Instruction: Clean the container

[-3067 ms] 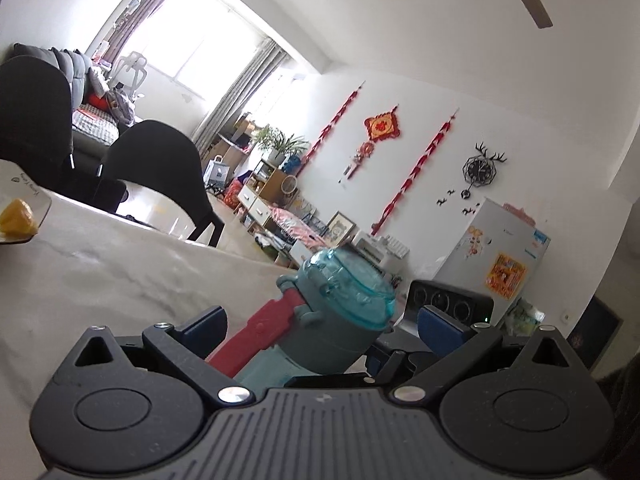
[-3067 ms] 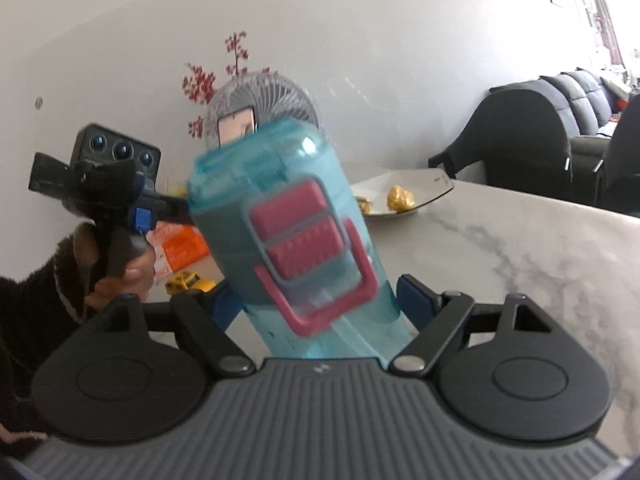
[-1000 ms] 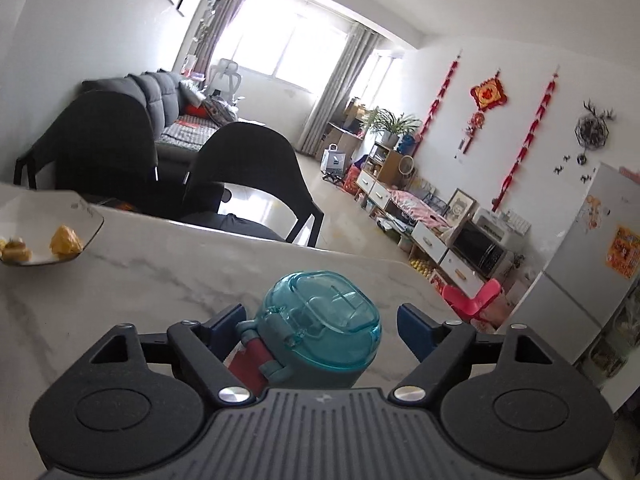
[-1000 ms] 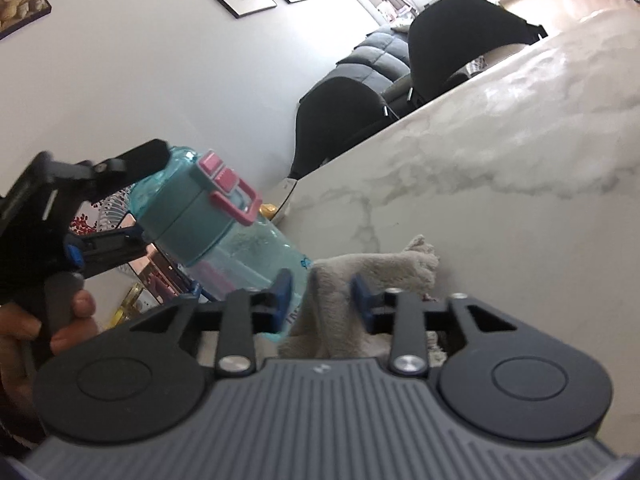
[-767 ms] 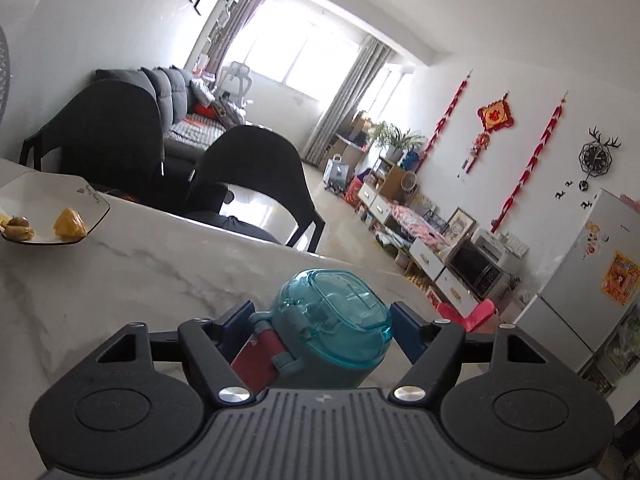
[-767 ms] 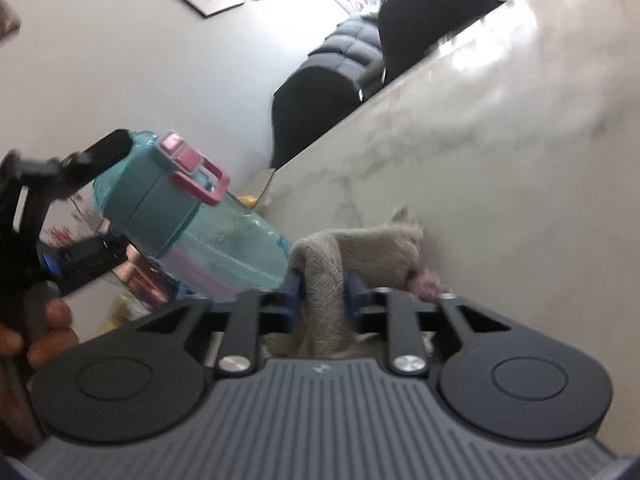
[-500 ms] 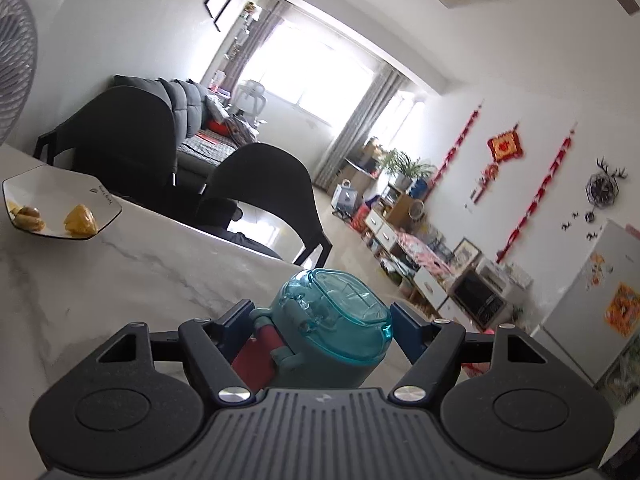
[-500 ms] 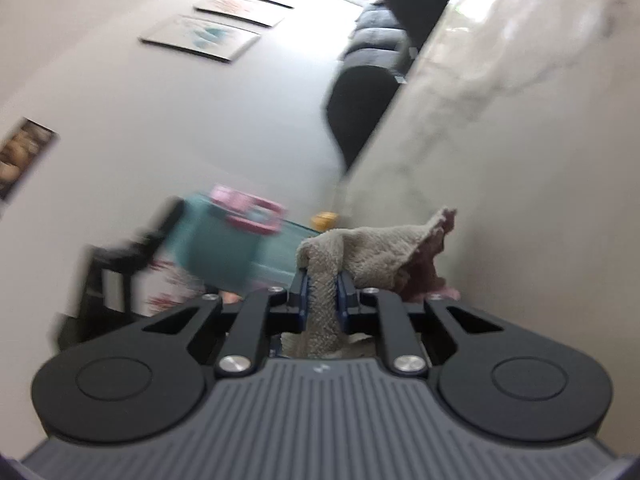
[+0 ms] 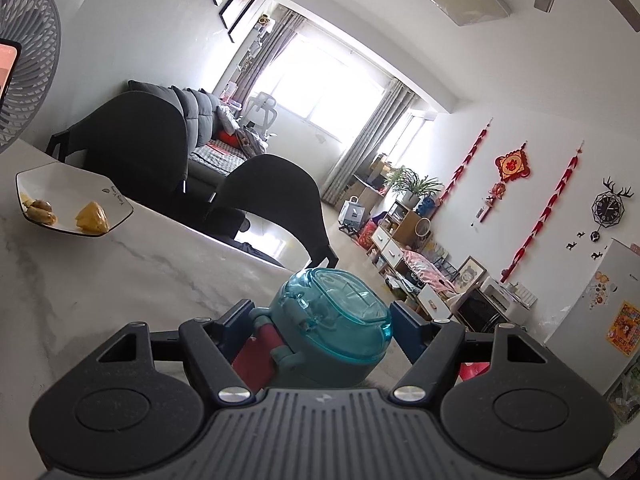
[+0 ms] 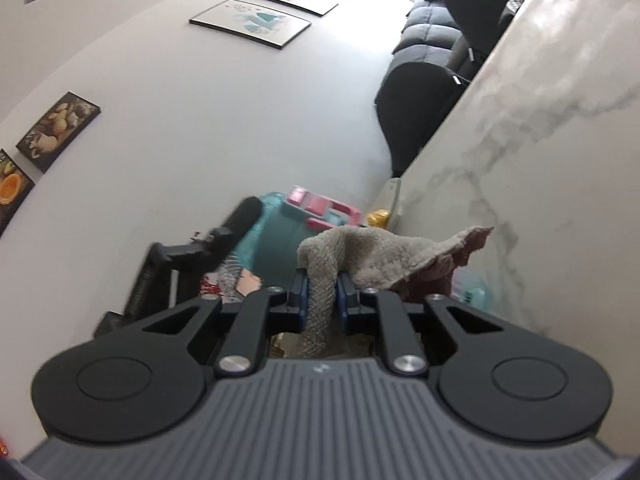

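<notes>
A teal see-through bottle (image 9: 332,320) with a pink latch sits between the fingers of my left gripper (image 9: 320,320), which is shut on its body just under the lid. In the right wrist view the same bottle (image 10: 280,236) shows tilted, its pink latch up, with the left gripper (image 10: 192,256) clamped around it. My right gripper (image 10: 323,288) is shut on a grey-beige cloth (image 10: 360,256) with a maroon underside. The cloth drapes over the bottle's side and hides part of it.
A white marble table (image 9: 100,280) lies under both grippers. A white plate (image 9: 68,196) with yellow food sits at its far left. Black chairs (image 9: 276,196) stand behind the table edge, and a fan (image 9: 28,72) is at the far left.
The right gripper closed on the cloth, lifted it off the table and rolled, bringing it against the bottle. The left gripper closed on the bottle and shifted a little.
</notes>
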### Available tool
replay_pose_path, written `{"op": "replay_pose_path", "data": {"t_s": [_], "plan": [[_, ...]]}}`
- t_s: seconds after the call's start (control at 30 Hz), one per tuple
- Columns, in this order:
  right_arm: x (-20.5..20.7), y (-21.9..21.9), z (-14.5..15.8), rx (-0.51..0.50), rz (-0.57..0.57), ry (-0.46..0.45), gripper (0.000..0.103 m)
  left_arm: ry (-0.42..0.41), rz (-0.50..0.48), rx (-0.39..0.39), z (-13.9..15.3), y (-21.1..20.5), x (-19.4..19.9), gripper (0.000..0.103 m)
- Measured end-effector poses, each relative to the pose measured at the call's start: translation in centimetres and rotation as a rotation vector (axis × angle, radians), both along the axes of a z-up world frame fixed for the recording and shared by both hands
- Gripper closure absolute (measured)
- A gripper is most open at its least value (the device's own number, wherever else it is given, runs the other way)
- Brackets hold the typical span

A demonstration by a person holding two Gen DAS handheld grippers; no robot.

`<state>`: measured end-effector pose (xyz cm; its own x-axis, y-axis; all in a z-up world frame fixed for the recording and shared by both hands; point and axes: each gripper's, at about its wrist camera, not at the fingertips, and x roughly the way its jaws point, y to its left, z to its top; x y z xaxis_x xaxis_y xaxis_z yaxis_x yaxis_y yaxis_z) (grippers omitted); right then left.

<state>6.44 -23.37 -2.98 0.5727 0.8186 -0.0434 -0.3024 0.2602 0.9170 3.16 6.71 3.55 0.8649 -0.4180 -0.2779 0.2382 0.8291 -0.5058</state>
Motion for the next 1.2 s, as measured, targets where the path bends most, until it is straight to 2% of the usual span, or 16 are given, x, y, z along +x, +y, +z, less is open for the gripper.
{"op": "replay_pose_path", "data": {"t_s": [0.57, 0.67, 0.87, 0.97, 1.07, 1.2], "plan": [[0.0, 0.5, -2.8, -0.136, -0.079, 0.162, 0.088, 0.007, 0.012, 0.005, 0.1, 0.0, -0.5, 0.028], [0.0, 0.7, -2.2, -0.137, -0.077, 0.15, 0.088, 0.008, 0.015, -0.004, 0.1, 0.2, -0.6, 0.028], [-0.3, 0.2, 0.1, -0.04, -0.05, 0.07, 0.088, 0.009, 0.012, -0.014, -0.2, 0.6, -0.2, 0.027], [-0.6, 0.4, 1.0, -0.027, -0.04, 0.029, 0.088, 0.01, 0.014, -0.017, -0.2, 0.5, -0.4, 0.027], [-0.5, 0.8, 0.6, -0.032, -0.04, 0.029, 0.087, 0.012, 0.015, -0.026, -0.3, 0.7, -0.3, 0.027], [0.0, 0.8, -1.0, -0.045, -0.054, 0.084, 0.087, 0.011, 0.014, -0.027, -0.3, 0.8, -0.2, 0.027]]}}
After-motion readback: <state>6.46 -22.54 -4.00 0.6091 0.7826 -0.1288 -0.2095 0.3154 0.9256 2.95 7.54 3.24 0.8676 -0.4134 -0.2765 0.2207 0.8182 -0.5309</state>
